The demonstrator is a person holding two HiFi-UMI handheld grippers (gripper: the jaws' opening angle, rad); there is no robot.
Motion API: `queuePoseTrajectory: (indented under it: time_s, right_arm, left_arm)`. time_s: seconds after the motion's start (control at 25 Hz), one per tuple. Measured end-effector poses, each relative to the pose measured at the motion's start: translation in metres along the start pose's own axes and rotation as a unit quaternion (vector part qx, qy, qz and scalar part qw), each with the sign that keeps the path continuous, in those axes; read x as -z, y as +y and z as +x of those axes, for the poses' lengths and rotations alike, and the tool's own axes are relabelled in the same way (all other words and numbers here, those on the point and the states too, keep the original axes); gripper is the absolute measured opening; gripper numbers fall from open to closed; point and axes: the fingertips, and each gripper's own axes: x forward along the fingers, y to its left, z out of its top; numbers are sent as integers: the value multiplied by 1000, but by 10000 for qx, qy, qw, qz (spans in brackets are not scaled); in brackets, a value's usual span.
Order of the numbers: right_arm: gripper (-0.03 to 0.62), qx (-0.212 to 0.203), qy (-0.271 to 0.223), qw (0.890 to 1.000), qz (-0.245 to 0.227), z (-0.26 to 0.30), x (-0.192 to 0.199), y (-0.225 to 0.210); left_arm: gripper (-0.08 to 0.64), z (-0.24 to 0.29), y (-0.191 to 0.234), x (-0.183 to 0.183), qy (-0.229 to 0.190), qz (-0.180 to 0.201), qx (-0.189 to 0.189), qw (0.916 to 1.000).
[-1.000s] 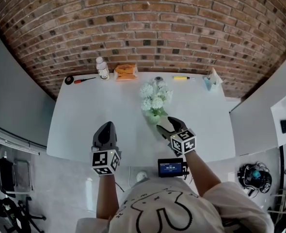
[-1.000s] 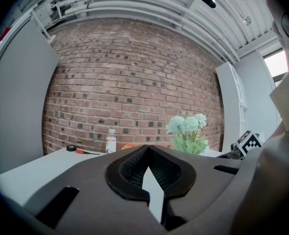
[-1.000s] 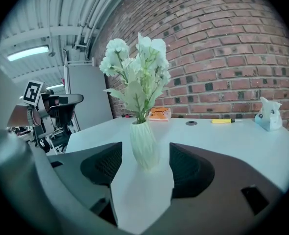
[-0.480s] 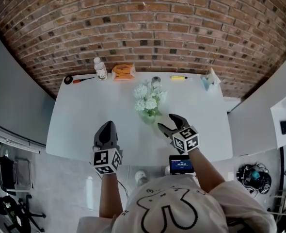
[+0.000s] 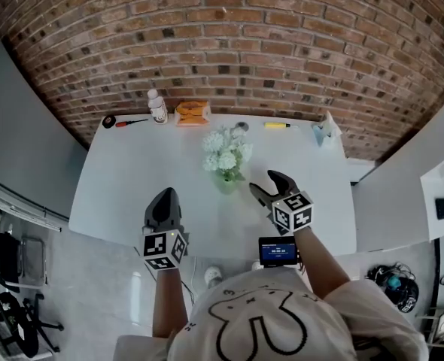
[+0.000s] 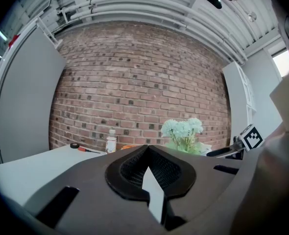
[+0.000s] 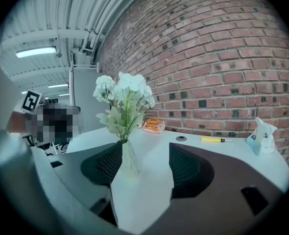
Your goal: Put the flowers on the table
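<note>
Now the flowers (image 5: 225, 156) stand on the table (image 5: 132, 179) beside the spread right gripper (image 5: 269, 184).

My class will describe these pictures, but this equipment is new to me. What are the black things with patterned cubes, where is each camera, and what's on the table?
They are two hand-held grippers, worked by one person. One camera sits on the person's head, looking down; one rides on each gripper. The left gripper is shut and empty. The right gripper is open and empty, beside the flowers, which stand in a clear vase on the white table. Along the brick wall are a bottle, an orange packet, a screwdriver and a yellow tool.
</note>
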Motion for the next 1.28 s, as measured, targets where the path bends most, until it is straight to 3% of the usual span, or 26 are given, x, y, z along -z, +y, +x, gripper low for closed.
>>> queuePoseTrajectory:
  time_s: [0.32,0.56,0.8,0.92,0.96,1.04,1.28]
  right_arm:
    - [254,220,-777,9959,-407,-25,-68,-17]
    - [253,517,-1419,9858,-739,-63,-113,-19]
    - [252,654,-1829,9714,-1368,-88,-146,-1]
    - [249,706,-2123,9650,-1368,-99,-162,7]
    - [237,755,-2206,9630,-1349,-103,-165,8]
    - [21,825,-2302,9606,-1321,-110,-169,9]
    - [20,781,-2288,9621,-1261,-116,-173,11]
  left_arm:
    - [12,-3,2,-17,-178,5,-162,9997]
    - [12,0,-5,-32,-346,111,-132,9993]
    - [12,4,-6,-43,-510,132,-131,9985]
    - [12,6,-8,-53,-604,181,-85,9980]
    - [12,7,-9,-56,-631,202,-66,9978]
    - [12,8,-11,-62,-690,248,-32,9973]
    - [12,10,-20,-77,-854,399,122,9955]
